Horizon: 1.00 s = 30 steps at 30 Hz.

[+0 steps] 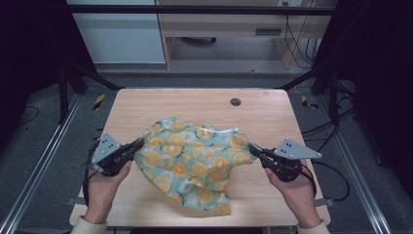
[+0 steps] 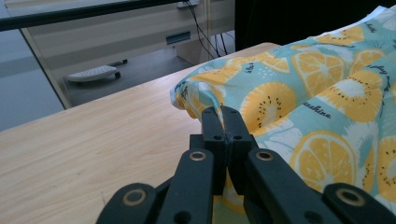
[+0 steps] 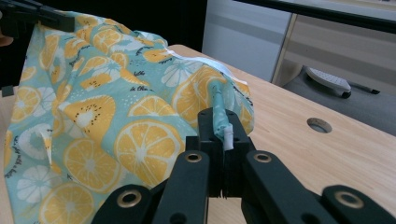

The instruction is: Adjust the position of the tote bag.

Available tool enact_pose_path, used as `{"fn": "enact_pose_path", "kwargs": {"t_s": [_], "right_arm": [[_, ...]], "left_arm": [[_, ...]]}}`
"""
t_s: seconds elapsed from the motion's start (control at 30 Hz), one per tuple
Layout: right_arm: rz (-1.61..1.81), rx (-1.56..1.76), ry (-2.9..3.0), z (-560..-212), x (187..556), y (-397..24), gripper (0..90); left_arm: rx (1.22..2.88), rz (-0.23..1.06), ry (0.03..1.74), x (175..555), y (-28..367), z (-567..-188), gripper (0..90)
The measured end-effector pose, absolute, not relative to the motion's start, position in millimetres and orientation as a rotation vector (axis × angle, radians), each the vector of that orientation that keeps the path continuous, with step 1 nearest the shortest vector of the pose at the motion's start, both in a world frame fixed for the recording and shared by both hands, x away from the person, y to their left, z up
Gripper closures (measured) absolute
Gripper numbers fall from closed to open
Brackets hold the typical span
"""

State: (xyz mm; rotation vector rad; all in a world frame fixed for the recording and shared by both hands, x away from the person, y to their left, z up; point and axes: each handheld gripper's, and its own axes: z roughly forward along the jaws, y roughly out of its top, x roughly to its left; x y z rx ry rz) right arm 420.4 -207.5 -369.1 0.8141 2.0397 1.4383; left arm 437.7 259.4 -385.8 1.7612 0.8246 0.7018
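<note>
While the fruit-print cloth sags across the near half of the wooden table, each end is pinched in closed black jaws; the left gripper clamps its left edge, the right gripper its right edge, and the middle hangs crumpled to the front rim; nothing else sits on the tabletop save a round cable hole far behind; the right gripper view catches a white hem squeezed between its jaws; the left gripper view shows a folded corner lifted off the wood; beyond the table stands a pale desk with dangling cables.
</note>
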Motion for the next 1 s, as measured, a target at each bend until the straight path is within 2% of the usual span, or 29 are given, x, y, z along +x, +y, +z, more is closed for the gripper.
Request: {"fn": "enact_pose_path", "kwargs": {"t_s": [0.57, 1.0], "right_arm": [[1.458, 0.822, 2.081, -390, 409, -200, 89.6], [1.464, 0.851, 2.114, -407, 401, -200, 89.5]], "left_arm": [[1.775, 0.682, 0.800, 421, 273, -399, 90.0], [1.796, 0.614, 0.791, 415, 279, -408, 90.0]]}}
